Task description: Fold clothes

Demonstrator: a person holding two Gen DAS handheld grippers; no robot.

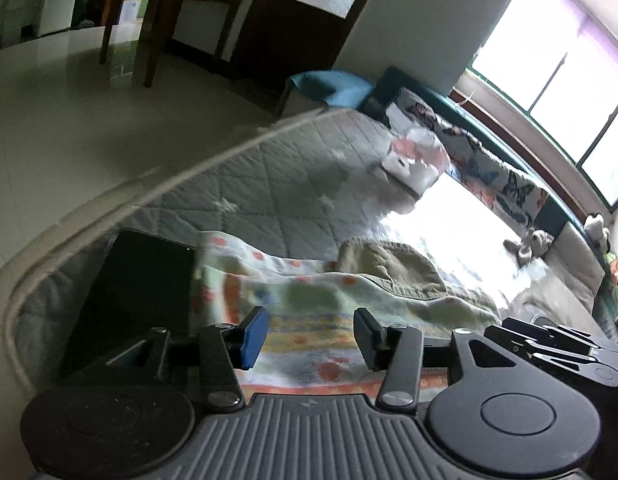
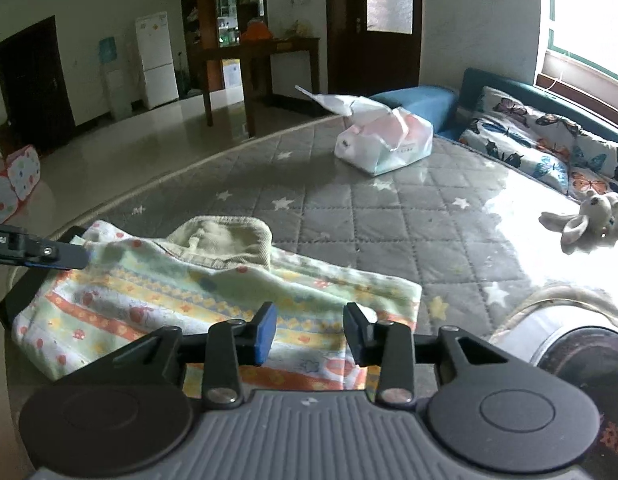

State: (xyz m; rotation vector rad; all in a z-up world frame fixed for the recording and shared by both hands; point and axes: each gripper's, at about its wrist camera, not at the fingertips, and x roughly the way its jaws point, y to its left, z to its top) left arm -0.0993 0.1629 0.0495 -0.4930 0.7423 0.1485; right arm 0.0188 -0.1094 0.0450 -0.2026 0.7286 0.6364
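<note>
A pale green patterned cloth (image 2: 213,308) with orange stripes lies on the grey quilted bed near its front edge; it also shows in the left wrist view (image 1: 305,308). A beige ribbed garment (image 2: 225,244) lies on its far side, also seen in the left wrist view (image 1: 393,268). My right gripper (image 2: 311,334) is open, hovering just over the cloth's near right part. My left gripper (image 1: 311,338) is open over the cloth's near edge. The left gripper's tip (image 2: 49,256) enters the right wrist view at the cloth's left corner.
A dark flat object (image 1: 137,292) lies left of the cloth. A white and pink plastic package (image 2: 383,140) sits mid-bed. Butterfly pillows (image 2: 537,140) and a plush rabbit (image 2: 585,216) lie to the right. A round dark object (image 2: 577,352) sits near right. The bed edge (image 1: 109,208) drops to the floor.
</note>
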